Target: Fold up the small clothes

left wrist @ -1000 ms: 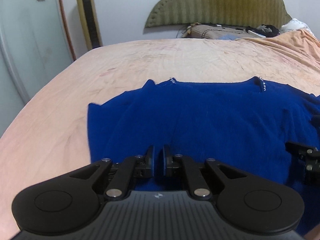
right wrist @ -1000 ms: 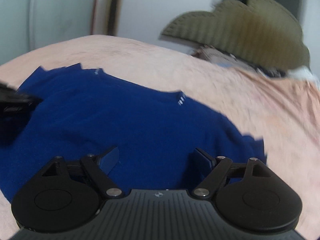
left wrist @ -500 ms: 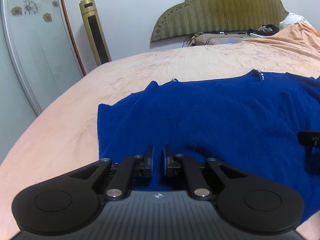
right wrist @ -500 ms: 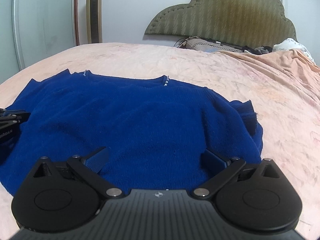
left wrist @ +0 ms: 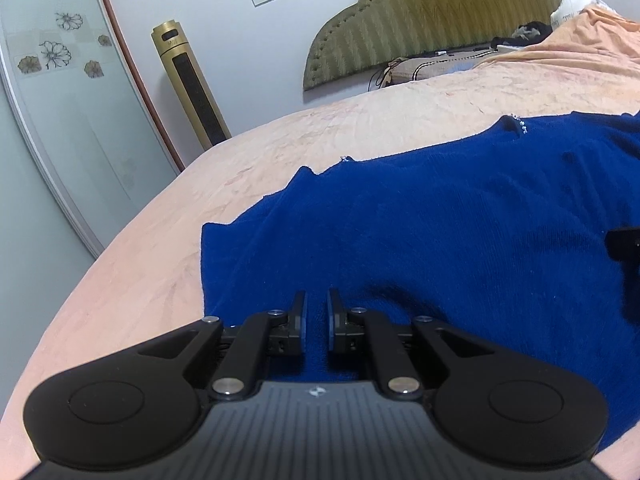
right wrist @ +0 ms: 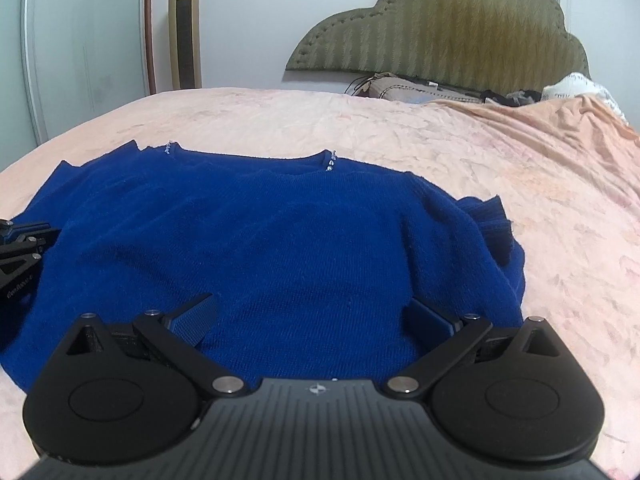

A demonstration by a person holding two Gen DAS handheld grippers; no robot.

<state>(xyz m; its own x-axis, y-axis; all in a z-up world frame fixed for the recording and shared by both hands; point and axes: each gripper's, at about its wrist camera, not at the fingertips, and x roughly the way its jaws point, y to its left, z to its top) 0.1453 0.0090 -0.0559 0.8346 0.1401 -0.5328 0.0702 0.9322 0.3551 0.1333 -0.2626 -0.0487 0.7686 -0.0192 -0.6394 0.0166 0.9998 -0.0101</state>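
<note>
A blue knit sweater (right wrist: 280, 248) lies spread on the peach bedspread (right wrist: 520, 184), neckline away from me, with small beads at the collar. Its right sleeve looks folded in near the right edge (right wrist: 492, 224). The sweater also fills the left wrist view (left wrist: 440, 220). My left gripper (left wrist: 316, 316) hangs over the sweater's near left hem with its jaws almost together around a narrow gap; a fold of blue knit seems to sit between them. My right gripper (right wrist: 312, 312) is wide open just above the near hem, empty.
The bed's left edge drops toward a glass wardrobe door (left wrist: 60, 120) and a gold tower fan (left wrist: 192, 84). A green padded headboard (right wrist: 440, 28), a pillow and loose items lie at the far end. A rumpled orange blanket (right wrist: 560, 120) lies at the far right.
Both grippers have pulled back and tilted up, so more of the room shows. The left jaws stay nearly shut and the right jaws stay wide open. The sweater lies the same.
</note>
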